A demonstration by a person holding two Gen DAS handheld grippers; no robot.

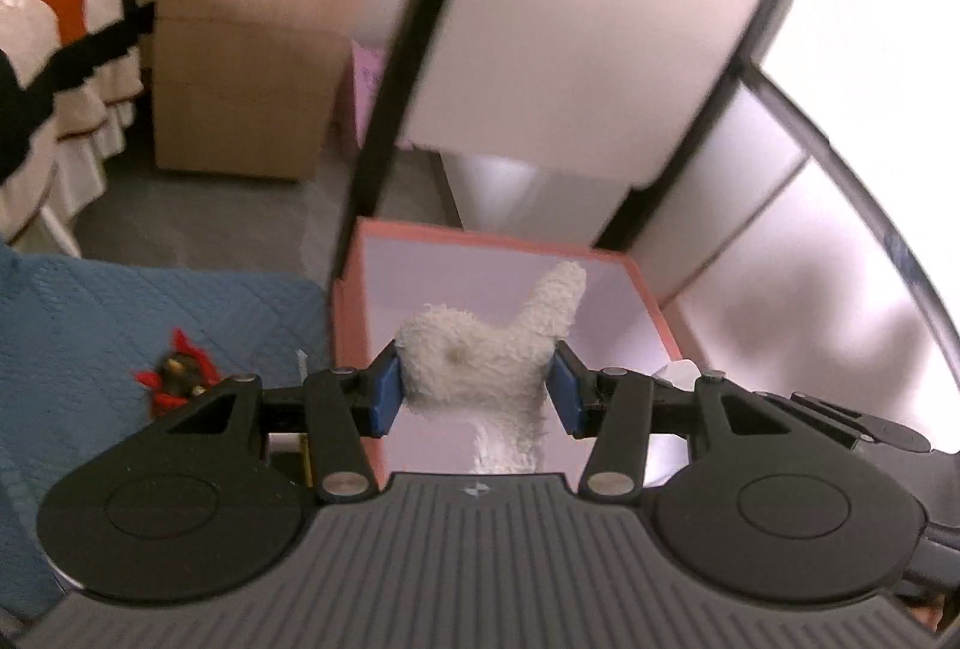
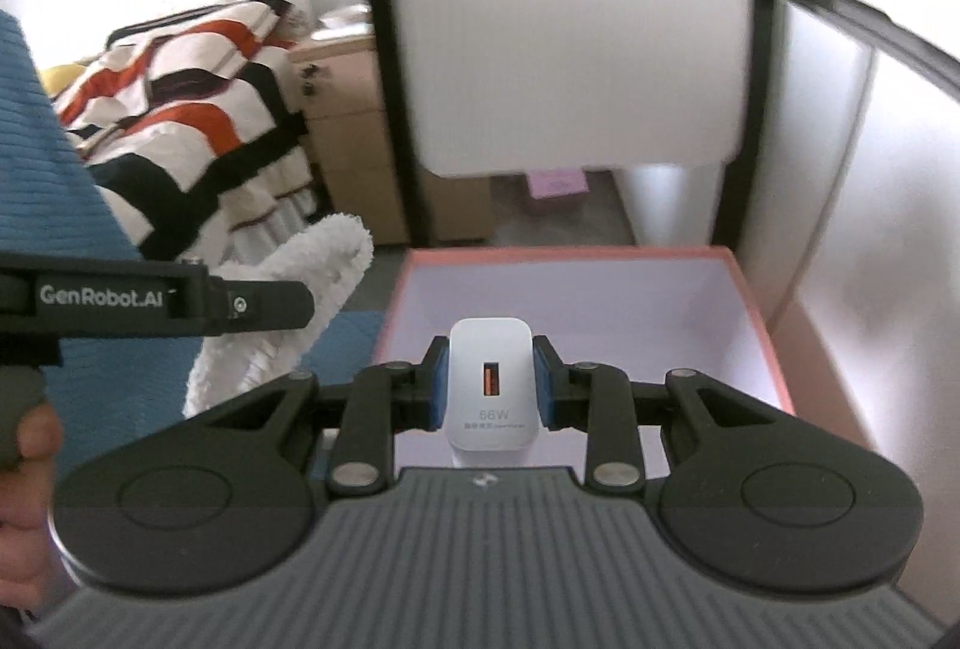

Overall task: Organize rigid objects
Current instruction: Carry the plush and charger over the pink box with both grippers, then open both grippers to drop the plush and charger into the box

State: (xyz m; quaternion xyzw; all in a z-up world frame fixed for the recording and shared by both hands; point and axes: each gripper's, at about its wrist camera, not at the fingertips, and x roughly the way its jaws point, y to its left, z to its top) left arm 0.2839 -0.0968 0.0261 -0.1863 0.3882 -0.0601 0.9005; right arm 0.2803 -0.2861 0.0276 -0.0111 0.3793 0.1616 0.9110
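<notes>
My left gripper (image 1: 477,388) is shut on a white plush toy (image 1: 480,355) and holds it over the open pink box (image 1: 354,325). The same toy (image 2: 282,301) and the left gripper's side show at the left of the right wrist view. My right gripper (image 2: 489,388) is shut on a white 66W USB charger (image 2: 491,391) and holds it above the near edge of the pink box (image 2: 762,331), whose pale inside looks bare.
A blue quilted mat (image 1: 150,325) lies left of the box with a small red and black toy (image 1: 177,373) on it. A white chair with black frame (image 1: 576,24) stands behind the box. A wooden bedside cabinet (image 1: 246,48) and a striped bed (image 1: 54,18) stand further back.
</notes>
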